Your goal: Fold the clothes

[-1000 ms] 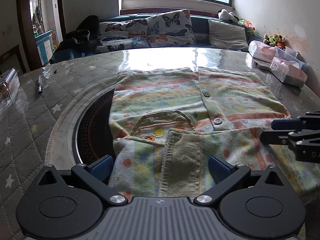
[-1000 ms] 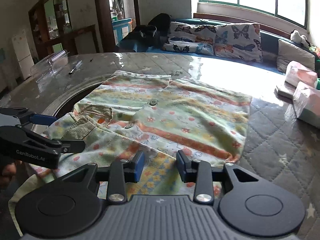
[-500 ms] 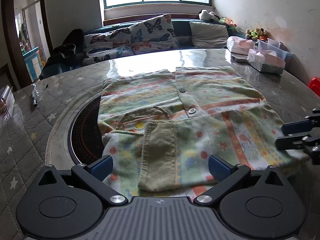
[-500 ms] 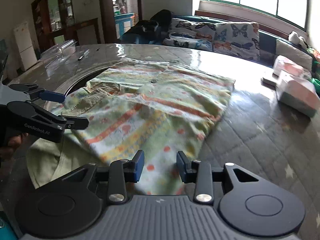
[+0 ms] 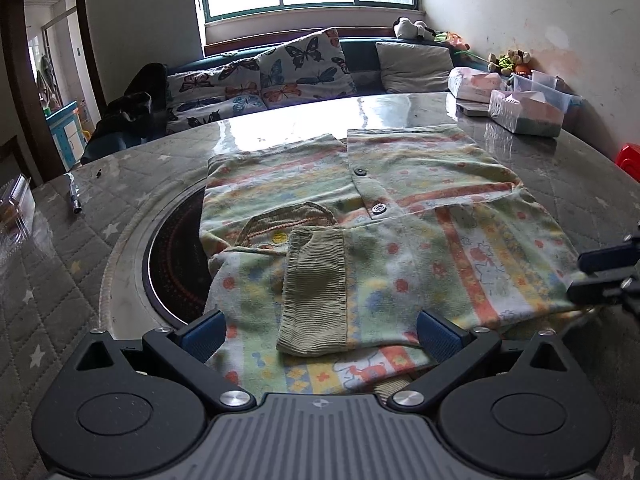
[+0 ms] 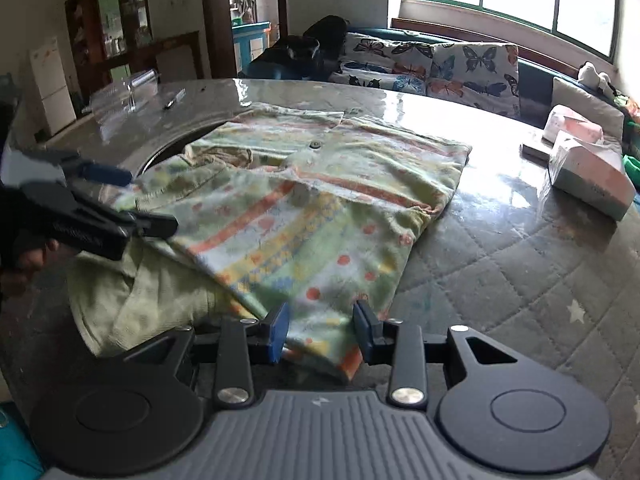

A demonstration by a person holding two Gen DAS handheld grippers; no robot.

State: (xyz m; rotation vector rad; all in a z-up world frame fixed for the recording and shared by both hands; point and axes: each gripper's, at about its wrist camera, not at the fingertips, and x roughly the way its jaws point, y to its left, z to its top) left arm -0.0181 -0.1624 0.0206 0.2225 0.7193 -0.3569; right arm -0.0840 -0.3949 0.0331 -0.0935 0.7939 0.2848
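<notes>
A child's striped, flower-print cardigan point(image 5: 400, 208) lies on the round table, buttoned, with a sleeve folded across it; its ribbed green cuff point(image 5: 316, 292) points toward me. My left gripper point(image 5: 320, 334) is open, its jaws wide apart over the near hem. My right gripper point(image 6: 320, 328) is open with the garment's near corner point(image 6: 320, 344) lying between its blue pads, not pinched. In the right wrist view the cardigan point(image 6: 320, 200) spreads ahead and the left gripper point(image 6: 132, 200) shows at the left edge.
A dark round inset point(image 5: 176, 256) sits in the table point(image 5: 80, 280) under the garment's left side. Tissue packs and boxes point(image 5: 524, 112) stand at the far right. A pen point(image 5: 75, 200) and a clear container point(image 5: 16, 208) lie at the left. A sofa with butterfly cushions point(image 5: 280, 72) is behind.
Both grippers have drawn back toward the table's near edge, so more of the garment shows. The right gripper's jaws have spread wider around the hem corner.
</notes>
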